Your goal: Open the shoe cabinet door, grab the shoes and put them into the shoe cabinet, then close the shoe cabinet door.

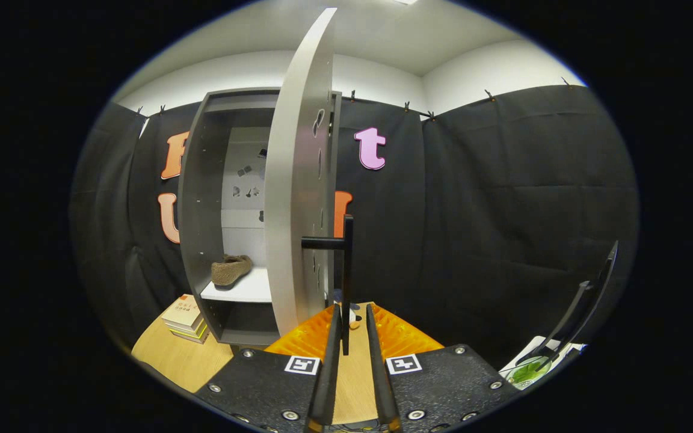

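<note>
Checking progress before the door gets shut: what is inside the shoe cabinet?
One brown shoe lies on the white shelf. The open door, its handle between the claw fingers, covers the cabinet's right part.

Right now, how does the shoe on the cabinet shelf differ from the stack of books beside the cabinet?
The shoe sits inside the cabinet on its white shelf, while the books lie outside on the wooden floor at the cabinet's foot. The shoe is one brown, rounded thing; the books are several flat ones, piled up. Both lie beyond the open door. The gripper has its jaws either side of the door's handle.
</note>
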Available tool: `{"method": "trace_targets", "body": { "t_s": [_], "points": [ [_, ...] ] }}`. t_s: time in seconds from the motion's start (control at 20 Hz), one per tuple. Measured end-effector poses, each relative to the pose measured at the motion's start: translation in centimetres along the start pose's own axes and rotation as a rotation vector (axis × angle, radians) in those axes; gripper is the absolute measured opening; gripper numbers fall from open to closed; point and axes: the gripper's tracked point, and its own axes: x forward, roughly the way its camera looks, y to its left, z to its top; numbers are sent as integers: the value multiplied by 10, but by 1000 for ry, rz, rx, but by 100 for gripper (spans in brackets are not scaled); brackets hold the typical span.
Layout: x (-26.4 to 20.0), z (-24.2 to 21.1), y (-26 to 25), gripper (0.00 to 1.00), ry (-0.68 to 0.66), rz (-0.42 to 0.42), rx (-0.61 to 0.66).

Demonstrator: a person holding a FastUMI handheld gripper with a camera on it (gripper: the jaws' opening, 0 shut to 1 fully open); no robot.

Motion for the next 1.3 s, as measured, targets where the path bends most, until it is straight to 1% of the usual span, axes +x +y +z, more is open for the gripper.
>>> {"method": "trace_targets", "body": {
  "t_s": [0.45, 0.55, 0.75, 0.85, 0.95, 1.3],
  "points": [
    [-4, -3, -25, 23, 10, -42, -7],
    [-4, -5, -33, 21, 16, -66, -13],
    [-11, -5, -50, 21, 13, -112, -17],
    [-15, -3, -49, 20, 14, -110, 3],
    [-18, -5, -48, 21, 16, -114, -10],
    [-34, -8, -20, 21, 26, -64, -9]
  ]
}}
